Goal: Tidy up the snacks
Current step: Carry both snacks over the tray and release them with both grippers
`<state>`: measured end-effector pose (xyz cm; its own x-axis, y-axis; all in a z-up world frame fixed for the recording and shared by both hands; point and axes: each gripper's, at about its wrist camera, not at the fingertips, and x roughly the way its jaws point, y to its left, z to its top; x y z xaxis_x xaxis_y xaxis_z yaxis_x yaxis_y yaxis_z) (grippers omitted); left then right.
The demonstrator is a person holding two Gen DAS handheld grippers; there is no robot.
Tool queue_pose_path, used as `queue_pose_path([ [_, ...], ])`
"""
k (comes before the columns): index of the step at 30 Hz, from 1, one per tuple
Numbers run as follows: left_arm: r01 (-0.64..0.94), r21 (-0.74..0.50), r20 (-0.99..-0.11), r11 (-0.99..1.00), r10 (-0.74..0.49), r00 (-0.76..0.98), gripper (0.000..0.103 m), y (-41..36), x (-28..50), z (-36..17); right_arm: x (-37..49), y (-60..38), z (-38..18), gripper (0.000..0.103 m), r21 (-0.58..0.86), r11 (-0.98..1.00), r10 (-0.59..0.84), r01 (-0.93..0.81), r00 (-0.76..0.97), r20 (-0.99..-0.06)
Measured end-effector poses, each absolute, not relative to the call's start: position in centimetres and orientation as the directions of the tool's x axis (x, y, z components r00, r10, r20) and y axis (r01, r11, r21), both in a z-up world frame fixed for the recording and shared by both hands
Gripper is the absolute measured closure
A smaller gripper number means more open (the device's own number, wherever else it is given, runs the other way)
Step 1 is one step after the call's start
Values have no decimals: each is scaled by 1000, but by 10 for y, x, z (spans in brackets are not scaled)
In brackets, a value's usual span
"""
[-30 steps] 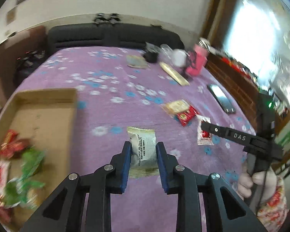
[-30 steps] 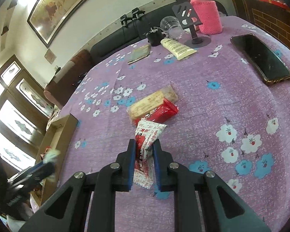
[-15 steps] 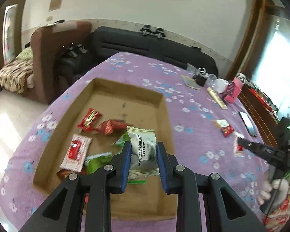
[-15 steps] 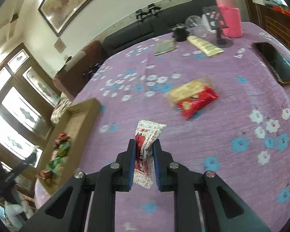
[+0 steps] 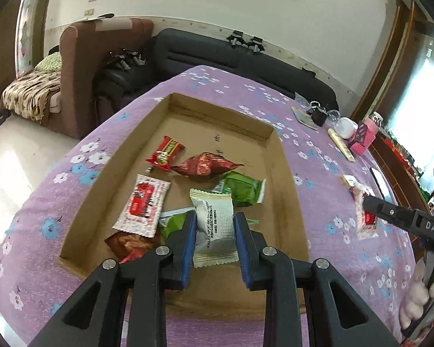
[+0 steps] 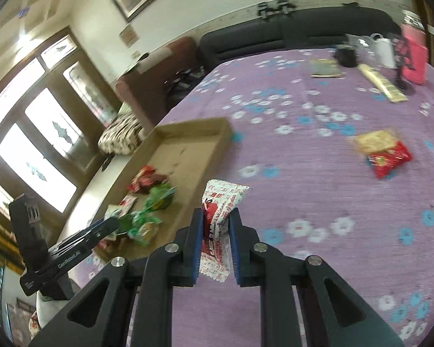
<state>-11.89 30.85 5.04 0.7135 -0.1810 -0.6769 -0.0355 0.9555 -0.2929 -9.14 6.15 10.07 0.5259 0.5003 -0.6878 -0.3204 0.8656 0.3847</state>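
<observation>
My left gripper is shut on a grey-white snack packet, held above the near end of a shallow cardboard tray. Several red, green and white snacks lie in the tray, among them a white-and-red packet and a dark red wrapper. My right gripper is shut on a white-and-red snack packet, over the purple cloth just right of the tray. In the left wrist view that same packet hangs from the right gripper's tip at the right.
A tan packet and a red packet lie on the flowered purple tablecloth. At the far end stand a pink bottle, a white cup, a tube and a booklet. A dark sofa and brown armchair lie beyond.
The left gripper carried its grey-white packet from the bare cloth to above the tray. The right gripper swung left with its white-and-red packet, so the tray has come close.
</observation>
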Motion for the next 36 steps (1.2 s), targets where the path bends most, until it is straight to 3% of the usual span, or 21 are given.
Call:
queue_pose_path([
  [10,-82,-350,-669,933,-188,719,75,331,-118,43,-91,131,103,86,335,837,525,-432,463,-715],
  [15,-93,-392,-631,915,-194,751,54,343,-128,51,-81,140,104,86,329,842,516,-428,460,-722],
  [18,-86,-402,-607,911,-195,771,49,347,-135,56,-73,147,102,86,317,849,502,-423,458,-734],
  [33,-129,-460,-562,878,-176,808,37,383,-153,54,-52,201,64,85,101,901,314,-423,472,-824],
  [36,-145,-470,-572,870,-175,801,37,385,-152,49,-46,190,65,84,152,906,339,-396,461,-820],
])
